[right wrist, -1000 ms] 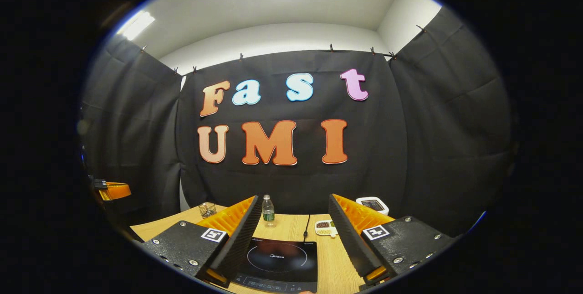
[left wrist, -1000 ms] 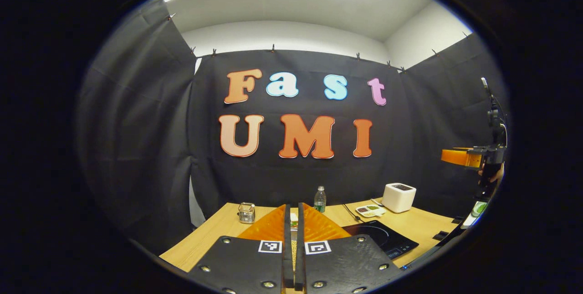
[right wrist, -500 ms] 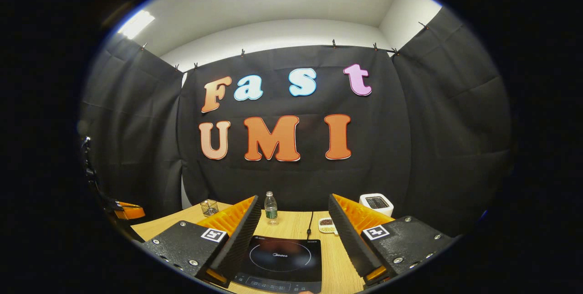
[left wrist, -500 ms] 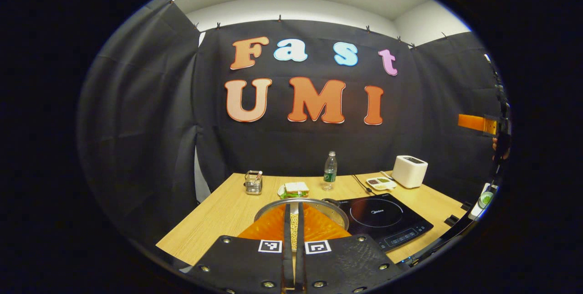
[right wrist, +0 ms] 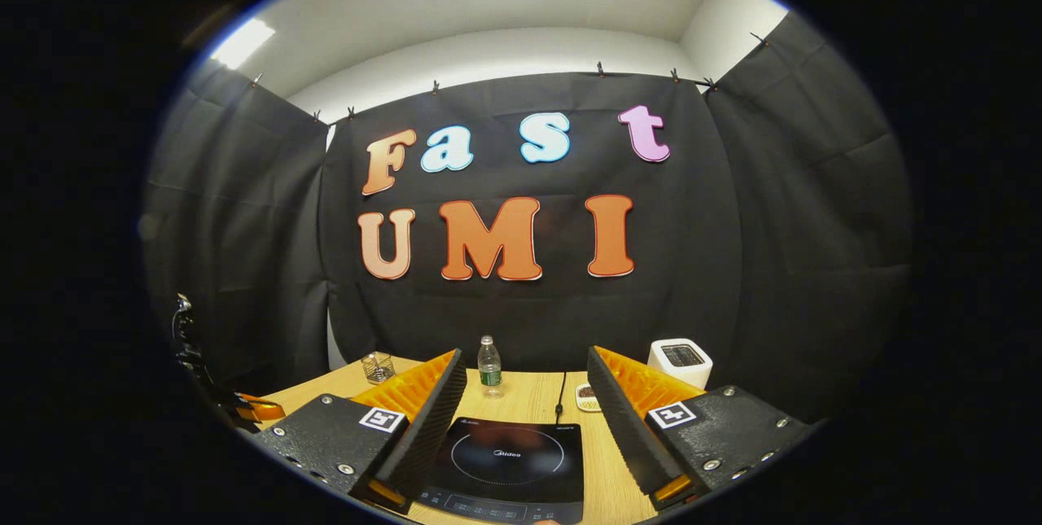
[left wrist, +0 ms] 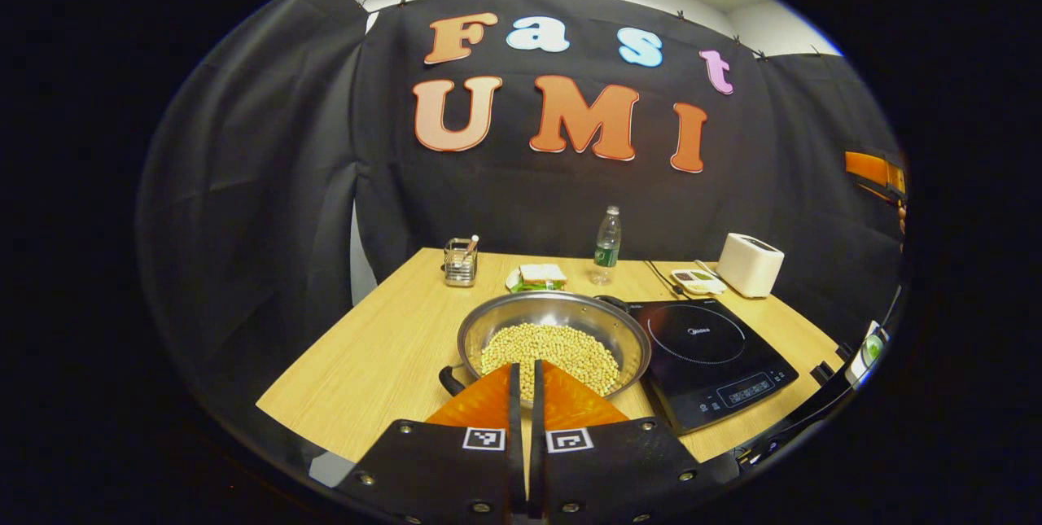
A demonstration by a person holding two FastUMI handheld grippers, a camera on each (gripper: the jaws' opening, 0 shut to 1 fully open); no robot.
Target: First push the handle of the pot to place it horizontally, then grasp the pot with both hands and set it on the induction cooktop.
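Observation:
A steel pot (left wrist: 627,338) full of pale beans sits on the wooden table (left wrist: 374,354) in the left gripper view, just left of the black induction cooktop (left wrist: 704,342). One black handle (left wrist: 449,379) points to the near left, the other (left wrist: 608,299) to the far right. My left gripper (left wrist: 525,370) is shut with nothing in it and hovers over the pot's near rim. In the right gripper view, my right gripper (right wrist: 525,356) stands open above the cooktop (right wrist: 513,460), nothing between its fingers. The pot is outside that view.
Along the back of the table stand a utensil holder (left wrist: 460,262), a sandwich on a plate (left wrist: 537,274), a water bottle (left wrist: 606,236), a small dish tray (left wrist: 696,281) and a white toaster (left wrist: 749,264). The cooktop's cord (right wrist: 560,395) runs to the back.
The left gripper's view has tipped down toward the table, bringing the pot and beans into sight below its shut fingers. The right gripper has barely moved and stays open.

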